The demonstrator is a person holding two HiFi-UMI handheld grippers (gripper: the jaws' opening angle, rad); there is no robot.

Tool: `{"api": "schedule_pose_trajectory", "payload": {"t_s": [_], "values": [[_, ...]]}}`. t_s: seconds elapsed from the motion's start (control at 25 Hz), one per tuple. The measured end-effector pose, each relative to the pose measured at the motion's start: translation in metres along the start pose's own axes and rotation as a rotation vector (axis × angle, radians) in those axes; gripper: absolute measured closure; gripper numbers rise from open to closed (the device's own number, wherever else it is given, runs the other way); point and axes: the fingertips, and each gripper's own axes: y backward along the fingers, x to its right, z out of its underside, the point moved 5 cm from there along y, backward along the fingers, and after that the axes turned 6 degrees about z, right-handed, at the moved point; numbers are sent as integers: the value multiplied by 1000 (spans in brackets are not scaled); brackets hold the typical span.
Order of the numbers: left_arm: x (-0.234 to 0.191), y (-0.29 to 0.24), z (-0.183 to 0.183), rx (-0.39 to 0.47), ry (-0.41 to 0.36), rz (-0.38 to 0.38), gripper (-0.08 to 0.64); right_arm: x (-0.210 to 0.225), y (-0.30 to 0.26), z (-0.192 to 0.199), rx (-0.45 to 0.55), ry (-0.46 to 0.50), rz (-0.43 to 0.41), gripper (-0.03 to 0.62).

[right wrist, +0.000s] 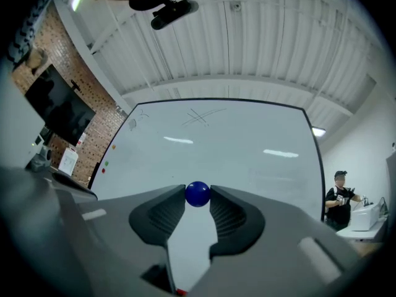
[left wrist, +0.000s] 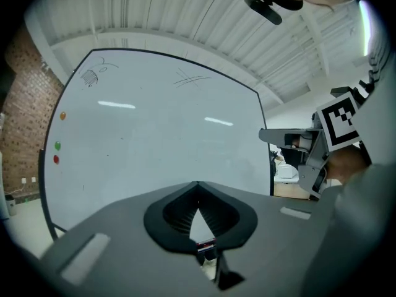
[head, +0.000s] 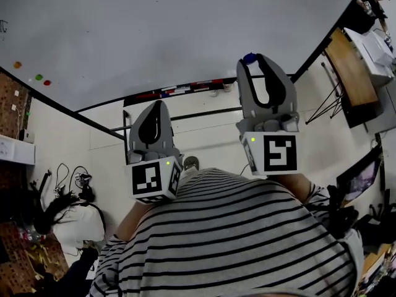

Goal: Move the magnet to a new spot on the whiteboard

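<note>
A round blue magnet (right wrist: 198, 194) sits between the tips of my right gripper (right wrist: 198, 198), both pads pressed on its sides. In the head view that blue magnet (head: 249, 58) shows at the tip of the right gripper (head: 253, 61), in front of the lower edge of the big whiteboard (head: 185, 30). Whether the magnet touches the board I cannot tell. My left gripper (head: 159, 105) hangs lower and to the left, below the board, its jaws (left wrist: 198, 184) closed together with nothing in them.
Orange (head: 17, 65), green (head: 38, 77) and red (head: 47, 83) magnets sit at the board's left edge. A marker tray (head: 179, 90) runs under the board. A brick wall stands at the left, a wooden table (head: 349, 73) and a person (head: 371, 5) at the right.
</note>
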Motion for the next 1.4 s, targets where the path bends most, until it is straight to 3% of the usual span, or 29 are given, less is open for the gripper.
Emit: {"api": "schedule_pose_trajectory", "payload": {"t_s": [0.24, 0.44, 0.68, 0.84, 1.4], "values": [[60, 45, 10, -7, -3, -3, 545, 21, 71, -5, -24, -28, -34, 469], [85, 69, 15, -4, -5, -13, 545, 30, 106, -5, -27, -19, -52, 469], [90, 80, 6, 30, -30, -31, 545, 32, 119, -14, -3, -3, -54, 469], [92, 76, 4, 11, -62, 5, 546, 29, 115, -18, 10, -3, -54, 468], [71, 52, 6, -7, -44, -19, 545, 23, 79, -5, -5, -55, -70, 468]]}}
